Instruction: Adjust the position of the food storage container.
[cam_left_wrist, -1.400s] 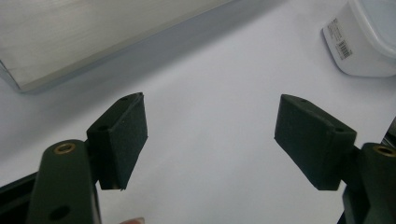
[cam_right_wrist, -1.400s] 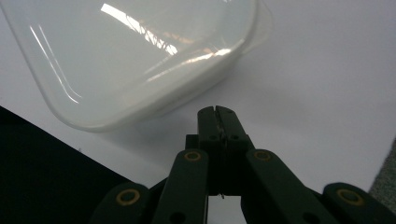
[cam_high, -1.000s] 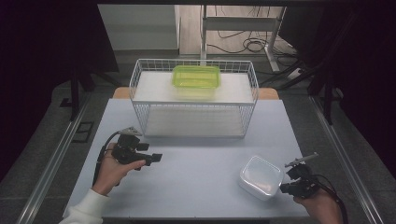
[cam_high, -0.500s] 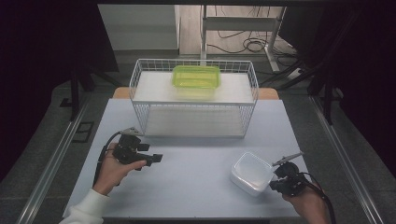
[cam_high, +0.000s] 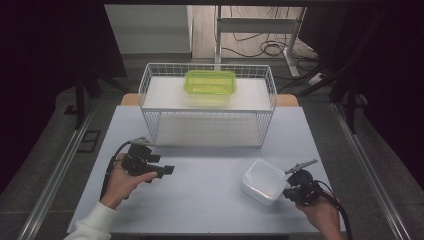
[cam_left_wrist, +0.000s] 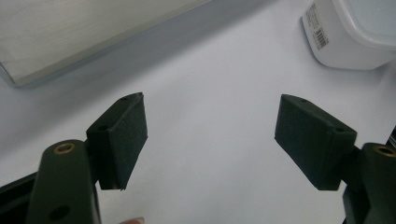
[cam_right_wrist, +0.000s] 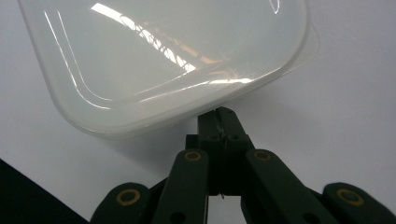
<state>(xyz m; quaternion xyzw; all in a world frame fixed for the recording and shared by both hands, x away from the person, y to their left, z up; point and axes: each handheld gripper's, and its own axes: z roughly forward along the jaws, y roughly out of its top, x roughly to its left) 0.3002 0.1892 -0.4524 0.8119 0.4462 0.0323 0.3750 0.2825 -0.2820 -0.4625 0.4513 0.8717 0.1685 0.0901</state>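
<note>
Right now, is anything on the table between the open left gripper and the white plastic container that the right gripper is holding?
Nothing visible. Bare table lies between the left gripper and the white, square plastic container. The white wire basket rack stands behind that path, and the right gripper, jaws shut on the container's rim, is on its far side.

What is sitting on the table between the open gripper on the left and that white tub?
Nothing: in the high view, bare pale table runs from the left gripper to the white tub. The left gripper view shows the same.

Glossy translucent plastic container (cam_right_wrist: 163, 60)
</note>
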